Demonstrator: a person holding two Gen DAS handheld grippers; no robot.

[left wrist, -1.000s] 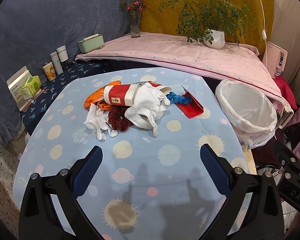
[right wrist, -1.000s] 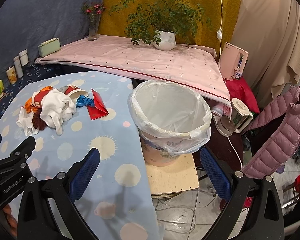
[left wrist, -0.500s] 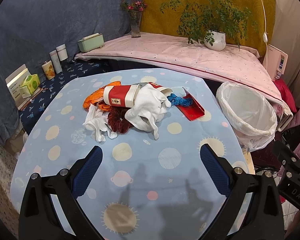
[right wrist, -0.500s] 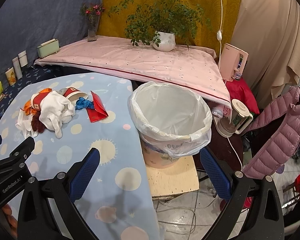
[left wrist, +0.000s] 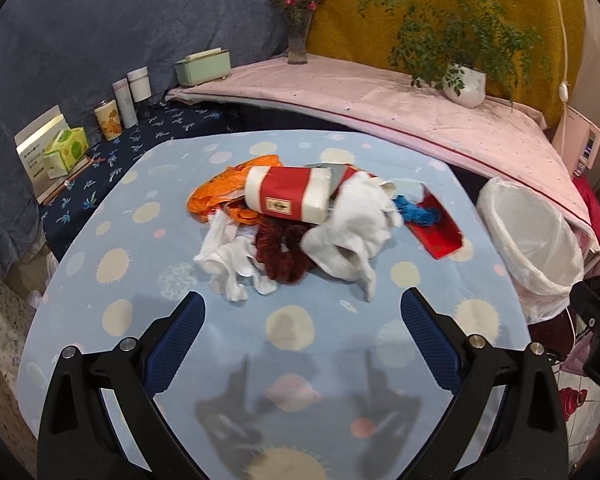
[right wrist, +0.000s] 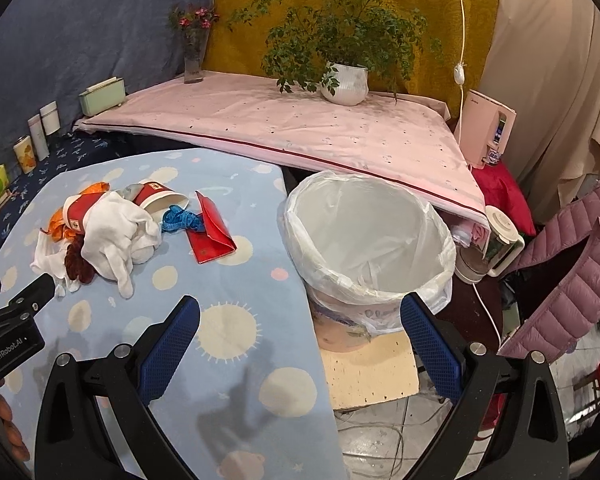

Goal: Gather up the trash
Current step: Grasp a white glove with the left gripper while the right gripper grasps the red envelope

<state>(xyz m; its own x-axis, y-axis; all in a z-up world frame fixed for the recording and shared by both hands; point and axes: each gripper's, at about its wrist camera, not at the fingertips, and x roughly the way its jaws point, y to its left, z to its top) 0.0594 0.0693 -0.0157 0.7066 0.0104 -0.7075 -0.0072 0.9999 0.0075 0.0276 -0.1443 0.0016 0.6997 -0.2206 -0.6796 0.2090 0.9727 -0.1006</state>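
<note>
A trash pile lies mid-table on the blue cloth (left wrist: 148,280): a red and cream paper cup (left wrist: 290,199), white gloves (left wrist: 354,224), a dark red scrunchie (left wrist: 280,254), an orange wrapper (left wrist: 224,190), a blue scrap (left wrist: 414,210) and a red packet (left wrist: 436,232). My left gripper (left wrist: 302,320) is open and empty, just short of the pile. My right gripper (right wrist: 300,324) is open and empty, above the table's right edge near the white-lined bin (right wrist: 366,248). The pile also shows in the right wrist view (right wrist: 112,232).
The bin stands on a wooden stool (right wrist: 374,372) right of the table. A pink-covered bench (right wrist: 300,132) with a potted plant (right wrist: 346,80) and a vase (right wrist: 194,56) runs behind. Jars and boxes (left wrist: 120,100) line the left ledge. A pink jacket (right wrist: 572,280) hangs at right.
My left gripper has moved forward toward the pile, which now looks larger and nearer. My right gripper has shifted slightly. Both stay open.
</note>
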